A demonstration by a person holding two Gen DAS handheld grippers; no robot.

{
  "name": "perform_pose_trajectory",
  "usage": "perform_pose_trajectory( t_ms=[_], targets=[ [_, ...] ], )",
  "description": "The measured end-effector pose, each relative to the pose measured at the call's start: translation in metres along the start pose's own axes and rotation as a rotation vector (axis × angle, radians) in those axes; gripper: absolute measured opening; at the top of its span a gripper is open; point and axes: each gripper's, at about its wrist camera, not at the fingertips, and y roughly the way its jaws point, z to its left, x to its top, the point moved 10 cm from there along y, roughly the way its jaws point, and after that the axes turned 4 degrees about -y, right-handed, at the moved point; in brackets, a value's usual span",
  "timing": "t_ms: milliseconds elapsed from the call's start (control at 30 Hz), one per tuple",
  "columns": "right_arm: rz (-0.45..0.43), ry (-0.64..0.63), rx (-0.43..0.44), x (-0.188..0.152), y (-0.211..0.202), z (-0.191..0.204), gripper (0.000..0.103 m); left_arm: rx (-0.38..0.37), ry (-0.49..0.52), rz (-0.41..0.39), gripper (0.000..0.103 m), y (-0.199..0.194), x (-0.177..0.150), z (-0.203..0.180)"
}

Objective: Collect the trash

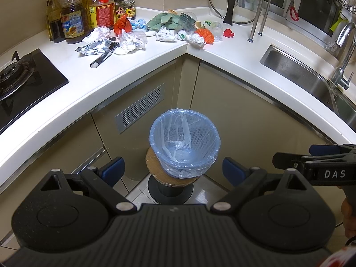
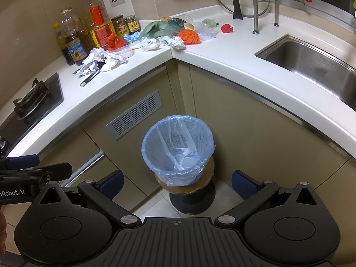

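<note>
A blue bin (image 1: 184,142) lined with a clear bag stands on a round stool below the counter corner; it also shows in the right wrist view (image 2: 178,149). Trash lies across the counter corner: crumpled white paper (image 1: 128,42) (image 2: 105,59), a silver wrapper (image 1: 94,47), a red bag (image 1: 122,23) (image 2: 115,41), green leaves (image 1: 165,21) (image 2: 155,27), an orange net (image 1: 205,34) (image 2: 190,36). My left gripper (image 1: 173,171) is open and empty above the bin. My right gripper (image 2: 176,183) is open and empty beside it.
Oil and sauce bottles (image 1: 71,15) stand at the back left. A gas hob (image 1: 20,77) is on the left, a steel sink (image 1: 311,75) with a tap on the right. A pot lid and rack (image 1: 240,2) stand behind. A black pen-like tool (image 1: 101,60) lies near the counter edge.
</note>
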Motion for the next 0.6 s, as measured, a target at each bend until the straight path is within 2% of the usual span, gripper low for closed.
perform_pose_trajectory(
  t_ms=[600],
  targets=[
    [-0.005, -0.004, 0.001, 0.0006, -0.0027, 0.0005, 0.103, 0.003, -0.002, -0.005, 0.094, -0.005, 0.0056, -0.0011]
  ],
)
